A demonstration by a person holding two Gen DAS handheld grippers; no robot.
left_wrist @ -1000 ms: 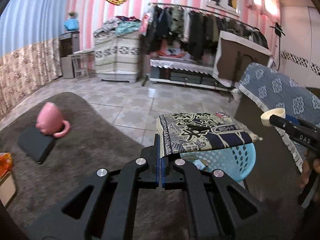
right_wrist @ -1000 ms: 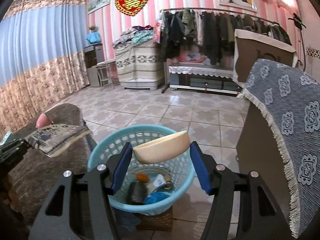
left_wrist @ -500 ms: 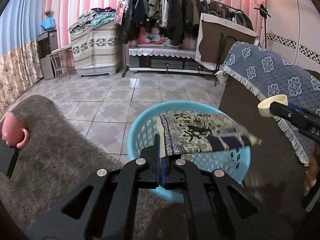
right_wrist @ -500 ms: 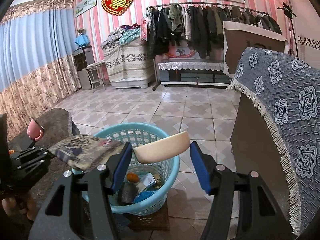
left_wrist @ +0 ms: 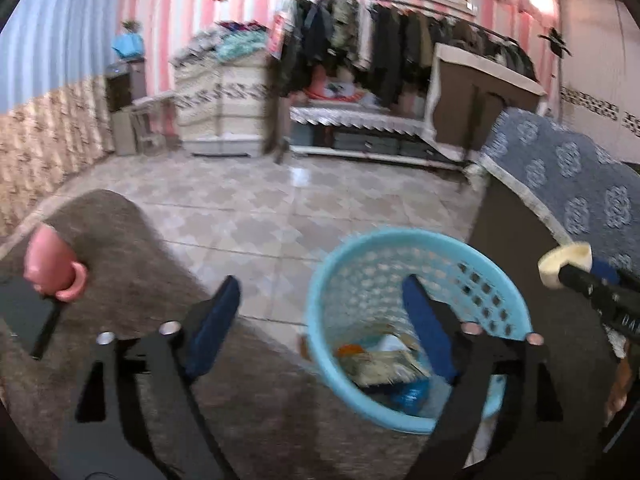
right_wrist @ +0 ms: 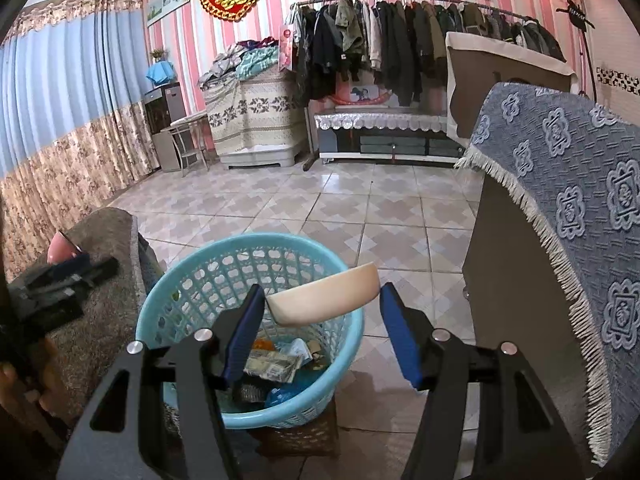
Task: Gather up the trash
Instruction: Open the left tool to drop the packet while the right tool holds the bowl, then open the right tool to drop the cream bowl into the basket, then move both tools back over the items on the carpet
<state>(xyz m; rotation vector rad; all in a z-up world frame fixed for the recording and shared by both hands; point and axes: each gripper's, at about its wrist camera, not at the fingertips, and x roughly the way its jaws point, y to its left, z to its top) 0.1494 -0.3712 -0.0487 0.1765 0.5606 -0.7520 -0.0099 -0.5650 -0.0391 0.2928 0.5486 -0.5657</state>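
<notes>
Now the left gripper (left_wrist: 320, 304) gapes wide, empty, above the round blue plastic basket (right_wrist: 192, 268); the right gripper (right_wrist: 322, 306) pinches a cream tape roll (right_wrist: 324, 298) over it.

Light-blue plastic basket (right_wrist: 200, 276): round, lattice-walled, upright, open-topped, on low brown stand on tiled floor, touching edge of grey-brown carpeted surface (right_wrist: 104, 280). Trash (right_wrist: 276, 364) piled on basket bottom: crumpled printed wrapper, orange scrap, blue wrapper, dark bits. Cream tape roll (right_wrist: 324, 294): squashed oval, tilted, above basket rim, over opening.
</notes>
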